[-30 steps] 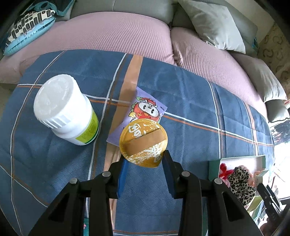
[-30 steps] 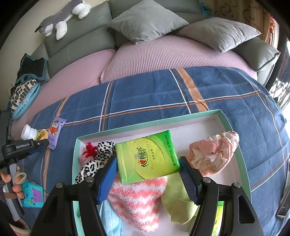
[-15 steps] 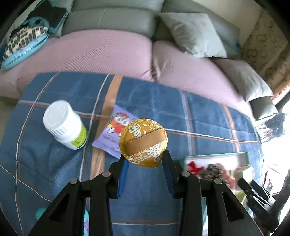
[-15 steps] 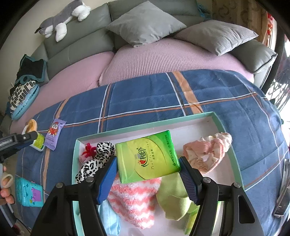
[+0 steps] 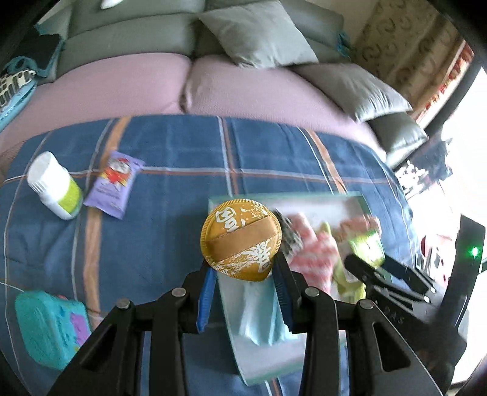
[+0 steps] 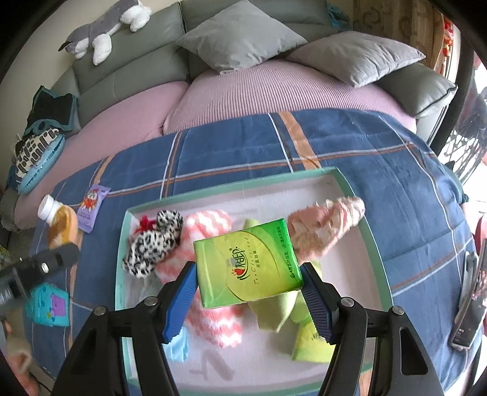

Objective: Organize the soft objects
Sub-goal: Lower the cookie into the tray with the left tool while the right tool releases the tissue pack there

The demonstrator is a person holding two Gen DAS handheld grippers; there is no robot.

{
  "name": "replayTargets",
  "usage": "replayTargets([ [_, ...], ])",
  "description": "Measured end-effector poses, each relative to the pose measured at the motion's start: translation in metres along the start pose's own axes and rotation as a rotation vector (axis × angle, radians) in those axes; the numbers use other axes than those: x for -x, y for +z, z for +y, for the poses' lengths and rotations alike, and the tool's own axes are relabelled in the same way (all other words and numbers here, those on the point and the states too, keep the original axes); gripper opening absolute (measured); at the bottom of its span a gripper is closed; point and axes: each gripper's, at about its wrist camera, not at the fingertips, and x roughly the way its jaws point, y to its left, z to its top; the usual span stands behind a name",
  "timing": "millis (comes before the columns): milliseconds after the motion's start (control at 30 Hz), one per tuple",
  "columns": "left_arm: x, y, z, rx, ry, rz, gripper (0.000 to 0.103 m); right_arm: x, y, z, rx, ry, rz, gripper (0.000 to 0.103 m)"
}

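Note:
My left gripper [image 5: 243, 283] is shut on a round gold powder puff [image 5: 241, 239] and holds it in the air over the near left corner of the mint-rimmed tray [image 5: 243, 362]. My right gripper [image 6: 248, 294] is shut on a green tissue pack [image 6: 248, 263] and holds it above the tray [image 6: 359, 210]. In the tray lie a leopard-print scrunchie [image 6: 152, 243], a pink-and-white zigzag sock [image 6: 210, 225], a pink fluffy piece [image 6: 325, 222], green cloths [image 6: 280, 307] and a light blue cloth [image 6: 178, 345]. The left gripper [image 6: 51, 259] with the puff [image 6: 62, 227] also shows in the right wrist view.
On the blue plaid blanket [image 5: 170, 189] left of the tray lie a white bottle [image 5: 54, 185], a purple snack packet [image 5: 114, 184] and a teal toy game console [image 5: 50, 329]. Grey cushions [image 6: 243, 35] and a plush husky [image 6: 103, 29] sit on the sofa behind. A phone [image 6: 467, 301] lies at the right.
My left gripper has carried the gold puff to the right, from beside the bottle and packet to over the tray's left corner. My right gripper has risen slightly with the tissue pack.

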Motion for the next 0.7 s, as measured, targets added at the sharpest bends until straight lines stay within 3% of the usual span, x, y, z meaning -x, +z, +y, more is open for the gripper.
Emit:
replayTargets([
  [533,-0.018,-0.044,-0.038,-0.055,-0.026,0.13,0.039,0.002,-0.03,-0.008,0.007,-0.013,0.087,0.07],
  [633,-0.016,-0.045,-0.038,-0.055,-0.022,0.133,0.042,0.002,-0.033,-0.009,0.006,-0.018,0.095,0.071],
  [700,-0.014,-0.045,-0.038,-0.053,-0.019,0.135,0.049,0.003,-0.035,-0.01,0.006,-0.022,0.1,0.071],
])
